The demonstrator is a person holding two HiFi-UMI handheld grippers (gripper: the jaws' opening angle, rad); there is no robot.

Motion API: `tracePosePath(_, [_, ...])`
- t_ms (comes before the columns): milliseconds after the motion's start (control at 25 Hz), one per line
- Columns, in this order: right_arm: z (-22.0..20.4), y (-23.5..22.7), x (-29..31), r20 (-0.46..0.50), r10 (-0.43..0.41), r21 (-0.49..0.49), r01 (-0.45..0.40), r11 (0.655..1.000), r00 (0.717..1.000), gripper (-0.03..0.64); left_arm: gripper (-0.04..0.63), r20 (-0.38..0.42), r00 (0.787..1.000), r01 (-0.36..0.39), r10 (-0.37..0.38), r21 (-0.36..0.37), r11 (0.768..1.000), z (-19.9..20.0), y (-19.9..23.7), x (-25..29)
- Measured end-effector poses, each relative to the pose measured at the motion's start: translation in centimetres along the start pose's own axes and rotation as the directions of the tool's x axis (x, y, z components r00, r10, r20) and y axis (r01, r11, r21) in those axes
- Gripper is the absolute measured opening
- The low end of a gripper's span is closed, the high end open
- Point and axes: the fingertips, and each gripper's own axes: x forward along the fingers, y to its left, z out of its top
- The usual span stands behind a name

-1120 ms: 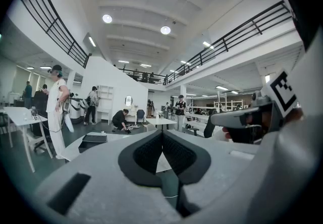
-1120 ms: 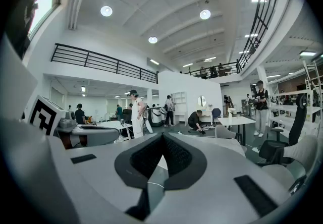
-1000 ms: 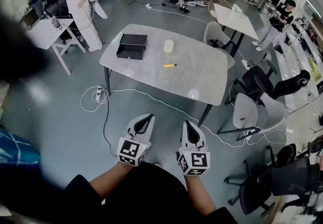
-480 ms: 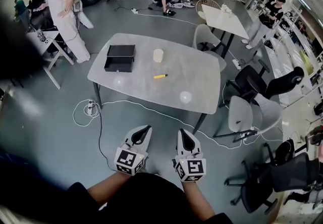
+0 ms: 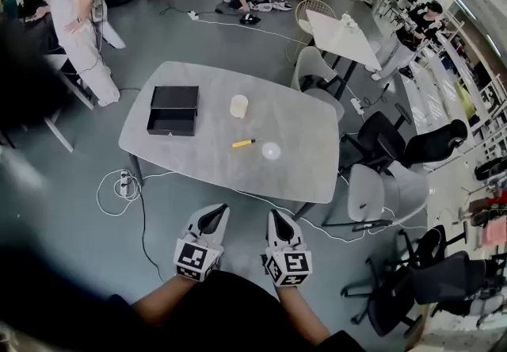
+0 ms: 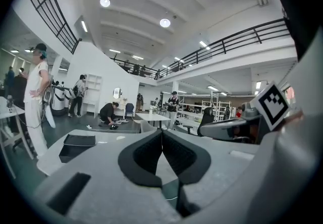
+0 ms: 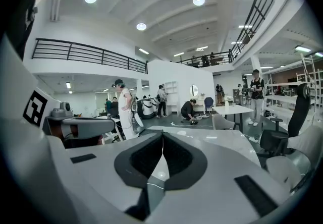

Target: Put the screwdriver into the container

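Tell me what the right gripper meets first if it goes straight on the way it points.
Likely the near edge of the grey table; the right gripper aims toward it with nothing showing between, though depth is unclear.

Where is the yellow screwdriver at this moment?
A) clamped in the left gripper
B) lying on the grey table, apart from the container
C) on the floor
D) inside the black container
B: the head view shows the yellow screwdriver lying on the grey table, clear of the black container.
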Motion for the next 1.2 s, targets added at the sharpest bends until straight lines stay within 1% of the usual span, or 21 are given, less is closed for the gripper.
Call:
tracePosePath(80, [0.4, 0.1, 2.0, -0.01, -0.024, 0.01, 0.024, 1.0, 1.0, 0.012, 0.017, -0.006, 1.0, 0.004, -0.004, -0.013, 1.0, 0.1, 2.7, 0.8])
tracePosePath(200, [1.3, 0.2, 5.1, 0.002, -0.059, 0.015, 0.059, 0.998, 0.998, 0.012, 0.017, -0.014, 1.0, 0.019, -0.019, -0.021, 1.0, 0.2, 6.6, 2.1])
tracePosePath(360, [1.8, 1.1, 8.6, -0.005, -0.082, 0.004, 0.082, 0.997, 0.997, 0.012, 0.017, -0.015, 0.999, 0.039, -0.04, -0.041, 0.998, 0.4, 9.8, 3.1])
tracePosePath(520, [0.7, 2.5, 10.5, -0.035, -0.077, 0.034, 0.078, 0.996, 0.996, 0.012, 0.017, -0.02, 0.999, 0.048, -0.049, -0.04, 0.998, 0.0, 11.8, 3.4])
tracePosePath(640, [-0.5, 2.6, 11.6, -0.077, -0.079, 0.044, 0.083, 0.996, 0.994, 0.012, 0.017, -0.035, 0.997, 0.06, -0.062, -0.045, 0.997, -0.7, 13.0, 4.3])
tracePosePath(720, [-0.9, 2.6, 12.2, -0.091, -0.066, 0.044, 0.071, 0.997, 0.994, 0.012, 0.017, -0.042, 0.997, 0.064, -0.066, -0.044, 0.997, -1.0, 13.7, 5.0])
tracePosePath(800, [-1.0, 2.5, 12.8, -0.088, -0.043, 0.056, 0.048, 0.997, 0.995, 0.012, 0.017, -0.047, 0.997, 0.059, -0.061, -0.039, 0.997, -1.2, 14.2, 5.8])
tracePosePath(1040, [-0.7, 1.4, 15.5, -0.074, -0.019, 0.084, 0.025, 0.996, 0.997, 0.012, 0.017, -0.066, 0.997, 0.048, -0.05, -0.03, 0.998, -1.3, 15.4, 8.9])
tracePosePath(1200, [-0.3, -0.1, 18.5, -0.064, 0.007, 0.091, -0.001, 0.996, 0.998, 0.012, 0.017, -0.104, 0.993, 0.044, -0.048, -0.033, 0.998, -2.3, 16.5, 11.9])
